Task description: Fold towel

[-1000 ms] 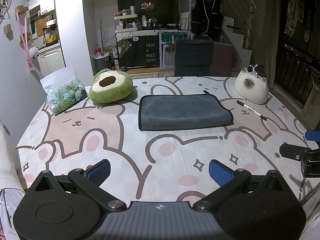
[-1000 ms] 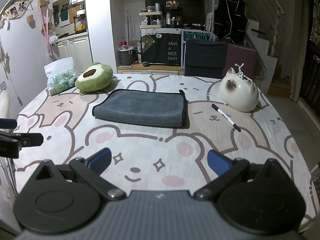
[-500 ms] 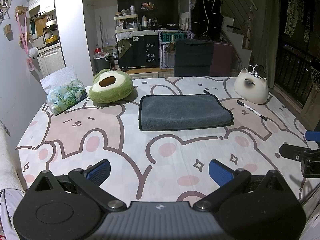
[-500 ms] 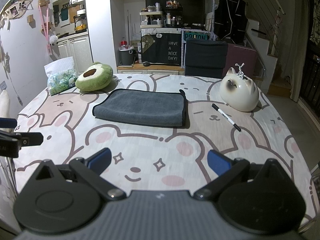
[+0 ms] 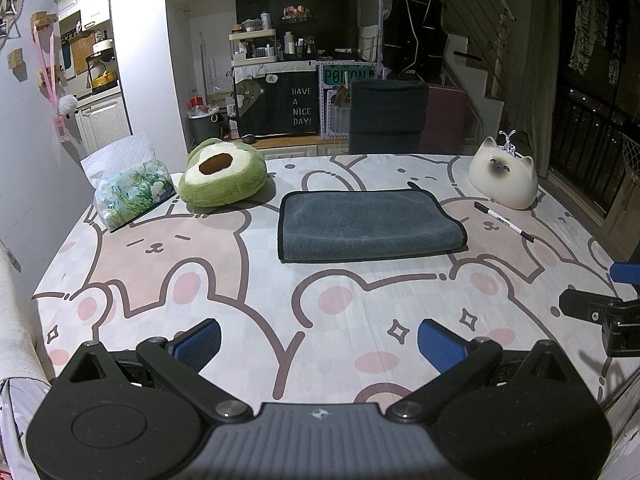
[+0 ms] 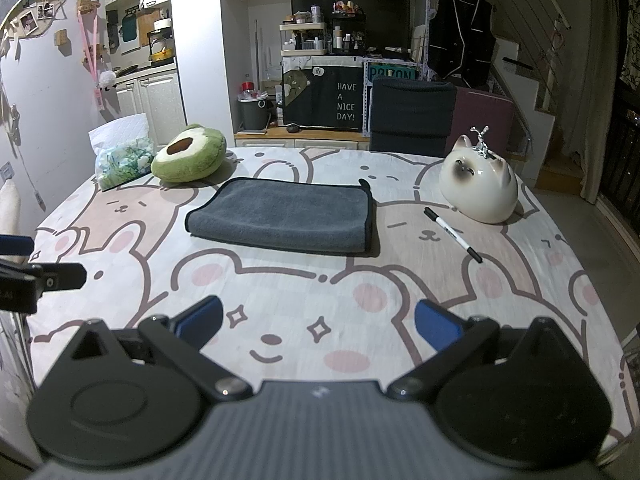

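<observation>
A grey towel (image 5: pixel 370 225) with a black edge lies folded flat in the far middle of the table; it also shows in the right wrist view (image 6: pixel 282 216). My left gripper (image 5: pixel 319 346) is open and empty, low over the near table edge, well short of the towel. My right gripper (image 6: pixel 318 330) is open and empty, also near the front edge. Each gripper shows at the side of the other's view: the right one (image 5: pixel 612 300), the left one (image 6: pixel 24 272).
A green avocado plush (image 5: pixel 222 178) and a tissue pack (image 5: pixel 128 190) sit far left. A white cat figurine (image 5: pixel 504 178) and a black-and-white marker (image 5: pixel 503 222) sit far right. A dark chair (image 5: pixel 386 116) stands behind the table (image 5: pixel 168 264).
</observation>
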